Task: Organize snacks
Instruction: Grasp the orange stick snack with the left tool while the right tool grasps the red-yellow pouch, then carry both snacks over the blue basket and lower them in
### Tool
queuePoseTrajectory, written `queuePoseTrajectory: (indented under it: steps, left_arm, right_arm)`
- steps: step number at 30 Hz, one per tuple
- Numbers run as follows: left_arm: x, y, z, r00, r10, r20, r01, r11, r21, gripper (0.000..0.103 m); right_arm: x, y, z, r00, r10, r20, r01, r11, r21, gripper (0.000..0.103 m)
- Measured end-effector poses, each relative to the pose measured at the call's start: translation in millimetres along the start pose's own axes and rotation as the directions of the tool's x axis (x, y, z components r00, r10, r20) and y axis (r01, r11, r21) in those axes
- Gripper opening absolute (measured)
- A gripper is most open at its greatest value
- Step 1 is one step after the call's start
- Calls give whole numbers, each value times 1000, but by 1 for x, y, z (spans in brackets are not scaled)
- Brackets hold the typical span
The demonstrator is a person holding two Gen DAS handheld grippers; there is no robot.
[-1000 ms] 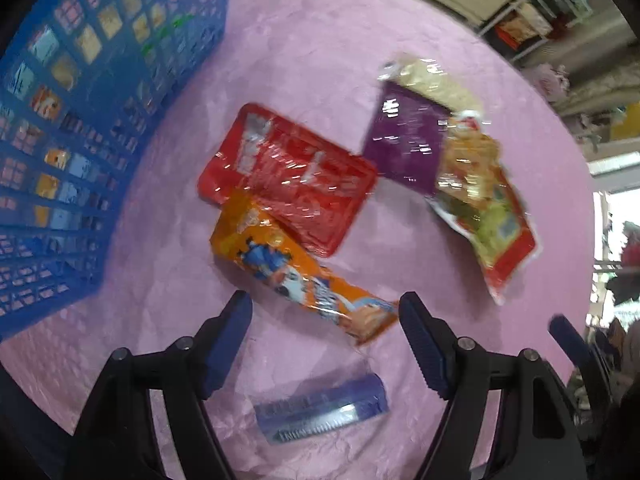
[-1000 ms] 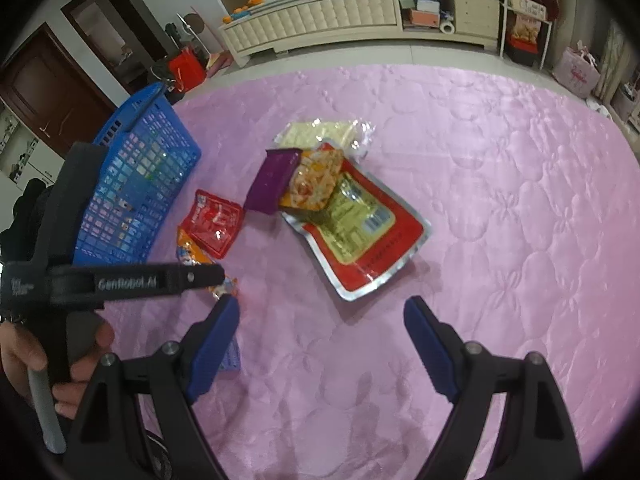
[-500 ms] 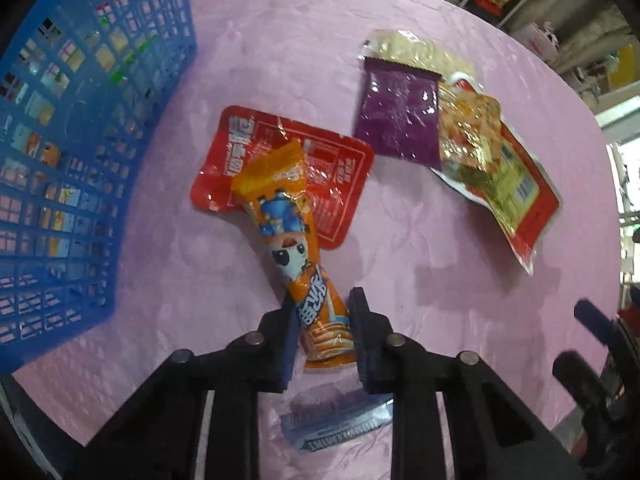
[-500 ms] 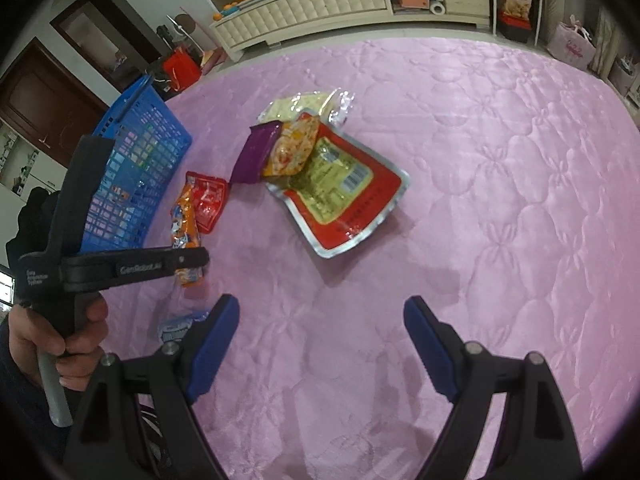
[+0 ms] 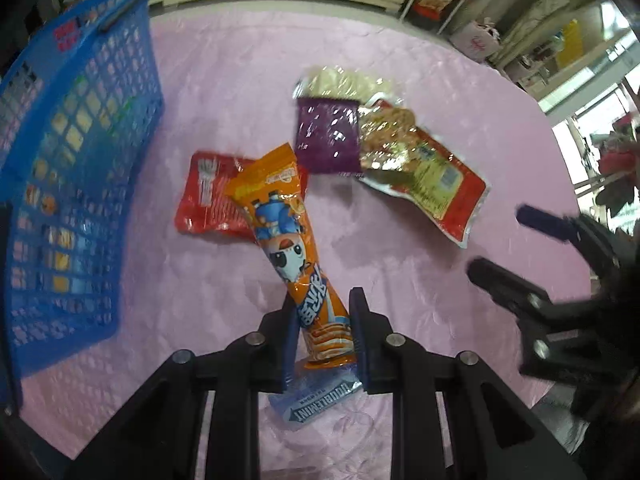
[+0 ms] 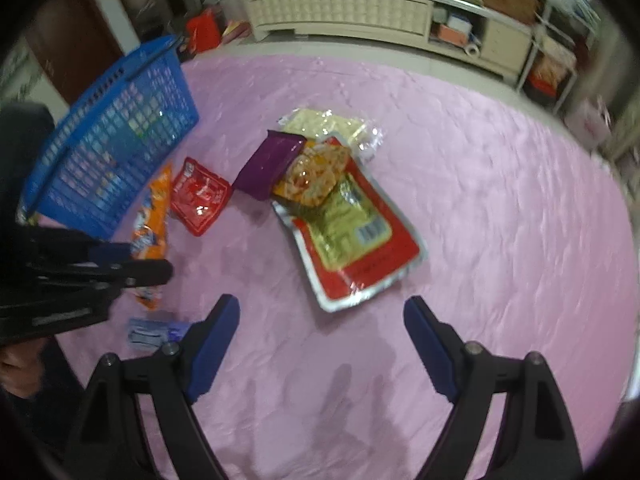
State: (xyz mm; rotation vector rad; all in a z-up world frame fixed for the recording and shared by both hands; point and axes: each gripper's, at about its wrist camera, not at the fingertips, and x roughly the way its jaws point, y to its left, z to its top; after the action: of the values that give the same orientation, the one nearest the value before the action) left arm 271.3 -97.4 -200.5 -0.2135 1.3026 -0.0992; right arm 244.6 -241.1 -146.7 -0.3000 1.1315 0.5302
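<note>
Your left gripper (image 5: 322,334) was pinched tight on the lower end of the orange snack packet (image 5: 286,240), its blue pads pressed against both sides of the wrapper. The packet reached up and away from the jaws, its top end overlapping the red pouch (image 5: 204,200) in the picture; whether they touched I cannot tell. Just beneath that gripper a blue gum pack (image 5: 316,396) lay flat on the pink cloth (image 5: 224,92).

Your right gripper (image 6: 322,330) hung above bare cloth with its jaws spread wide and nothing between them. From its camera your left gripper showed at the left edge, blurred, with the orange packet clamped in it.

Further out, beside the red pouch, sat a purple packet (image 5: 328,138). To its right a golden snack bag (image 5: 386,140) rested on a large red-and-yellow pouch (image 5: 440,188). Behind the purple packet lay a clear bag of pale contents (image 5: 340,84), partly tucked under it.

To the left stood the blue basket (image 5: 80,152), its lattice wall near the red pouch but apart from it. Small packets showed through the mesh, too blurred to tell which.

Beyond the cloth a cream cabinet (image 6: 340,10) ran along the far wall.
</note>
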Motion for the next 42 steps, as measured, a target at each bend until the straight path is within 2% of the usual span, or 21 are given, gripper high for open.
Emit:
queuePoseTrajectory:
  steps: [2,5,7,12,20,23,27,30,31,33,36,41,42]
  left_arm:
    - [-2,-6,-4,1000,24,0,-24,999,23,22]
    - [-5,-2,-4,1000,15,-3,-15,999,47,22]
    - [-3,2,9,1000,14,3,-14,998,59,22]
    - [1,-10,20,1000,12,12,-13,994,112,22]
    - [10,-16,25,1000,-11,9,10,992,124,22]
    - [8,-15,26,1000,-15,10,14,992,126,22]
    - [5,-3,21,1000,-17,4,16,993,113,22]
    - [7,0,20,1000,-12,-4,13,994,105,22]
    - [7,1,19,1000,-14,-6,14,995,102,22]
    - [9,4,18,1000,-13,-12,15,995,99,22]
    - [10,4,15,1000,-7,-17,9,996,94,22]
    - [7,3,1,1000,-5,-18,6,996,93,22]
    - [3,2,-3,1000,-8,-16,10,996,93,22]
  right_arm:
    - [4,3,6,1000,-22,-3,22,999,-30,87]
    - [15,9,17,997,-82,-6,81,992,-95,87]
    - [24,15,22,997,-78,-15,75,985,-154,87]
    - [41,28,24,995,-103,5,100,950,-296,87]
    - [68,16,34,985,-173,-1,160,915,-371,87]
    - [76,8,40,987,-163,-15,145,915,-376,91]
    - [83,-1,51,994,-99,-47,74,924,-376,93]
    - [86,1,58,996,-73,-55,42,905,-424,93]
    - [86,0,61,996,-64,-61,32,901,-432,91]
    - [86,-2,63,995,-16,-102,-29,906,-422,79]
    - [81,5,59,994,-8,-110,-41,900,-434,60]
    - [73,22,49,988,-79,-129,12,891,-453,40]
    - [72,24,46,985,-79,-151,4,896,-443,40]
